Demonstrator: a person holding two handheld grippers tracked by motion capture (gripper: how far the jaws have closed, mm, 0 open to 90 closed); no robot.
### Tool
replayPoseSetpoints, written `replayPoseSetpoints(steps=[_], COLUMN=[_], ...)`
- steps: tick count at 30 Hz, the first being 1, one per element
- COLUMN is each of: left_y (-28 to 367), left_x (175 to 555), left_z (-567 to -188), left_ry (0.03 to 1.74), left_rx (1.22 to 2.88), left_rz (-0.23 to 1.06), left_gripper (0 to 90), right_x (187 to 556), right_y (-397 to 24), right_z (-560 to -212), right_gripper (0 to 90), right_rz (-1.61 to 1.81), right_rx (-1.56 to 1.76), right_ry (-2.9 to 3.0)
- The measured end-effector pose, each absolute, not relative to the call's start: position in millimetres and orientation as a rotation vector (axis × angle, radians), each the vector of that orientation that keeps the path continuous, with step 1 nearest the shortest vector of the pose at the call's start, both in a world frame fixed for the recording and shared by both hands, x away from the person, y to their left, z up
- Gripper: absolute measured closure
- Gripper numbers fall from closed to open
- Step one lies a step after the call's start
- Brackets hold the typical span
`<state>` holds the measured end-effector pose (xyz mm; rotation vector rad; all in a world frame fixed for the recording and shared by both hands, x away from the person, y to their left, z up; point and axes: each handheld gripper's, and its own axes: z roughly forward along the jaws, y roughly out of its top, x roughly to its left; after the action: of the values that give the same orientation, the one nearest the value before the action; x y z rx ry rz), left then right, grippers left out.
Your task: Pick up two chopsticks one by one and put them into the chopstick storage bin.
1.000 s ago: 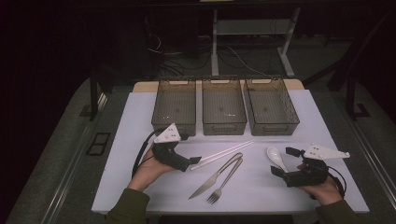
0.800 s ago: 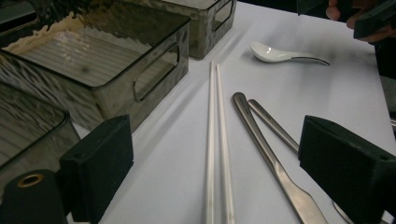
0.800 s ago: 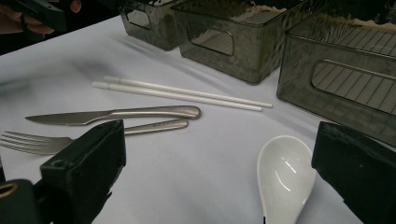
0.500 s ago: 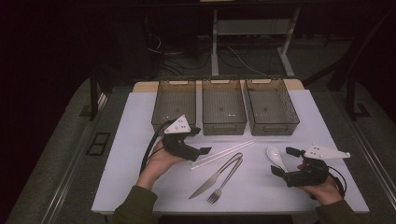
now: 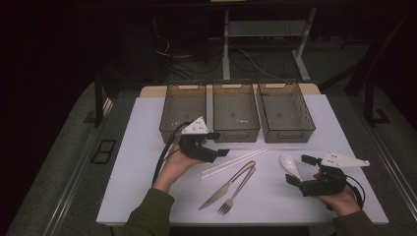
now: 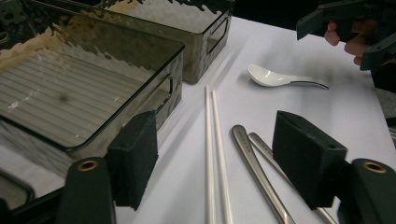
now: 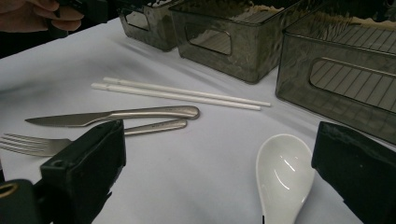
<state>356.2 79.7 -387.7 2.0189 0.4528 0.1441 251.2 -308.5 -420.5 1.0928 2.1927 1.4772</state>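
Observation:
My left gripper point(image 5: 218, 144) hovers open just in front of the left bin point(image 5: 169, 105), its jaws pointing right over the near end of a pair of white chopsticks point(image 5: 233, 163). In the left gripper view the chopsticks point(image 6: 212, 140) run between the spread jaws of the gripper point(image 6: 219, 163), with nothing held. My right gripper point(image 5: 300, 169) rests open at the front right, jaws either side of a white spoon point(image 5: 291, 166). The spoon's bowl point(image 7: 282, 175) lies between the jaws, untouched. A knife point(image 5: 223, 189) and a fork point(image 5: 238, 189) lie side by side in the middle.
Three smoky see-through bins stand in a row at the back of the white table point(image 5: 142, 167): the left one, a middle one point(image 5: 237, 133) and a right one point(image 5: 287, 133). All look empty. Dark floor and desk legs lie beyond.
My left gripper has lifted from the table's front left and moved forward and right, to the chopsticks' end by the left bin. The right gripper has stayed put.

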Motion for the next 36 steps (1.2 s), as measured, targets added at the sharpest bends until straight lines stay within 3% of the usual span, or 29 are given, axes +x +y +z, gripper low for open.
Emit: replayPoseSetpoints(steps=[8,19,36], left_y=[62,48,37], left_x=[365,370,371], left_z=[-395,-418,-438], left_ry=[0.439,0.452,0.501], left_rx=[2.047,2.139,2.281], left_rz=[0.098,0.059,0.067], left_gripper=[42.8,65.4,76.7], right_x=[251,252,252], right_y=[-309,-309,-309], right_z=[-421,-422,-422], right_gripper=[3.2,3.2,3.3], right_rz=[1.475,1.477,1.477], right_rx=[1.088,1.089,1.09], right_ry=[2.193,2.196,2.199])
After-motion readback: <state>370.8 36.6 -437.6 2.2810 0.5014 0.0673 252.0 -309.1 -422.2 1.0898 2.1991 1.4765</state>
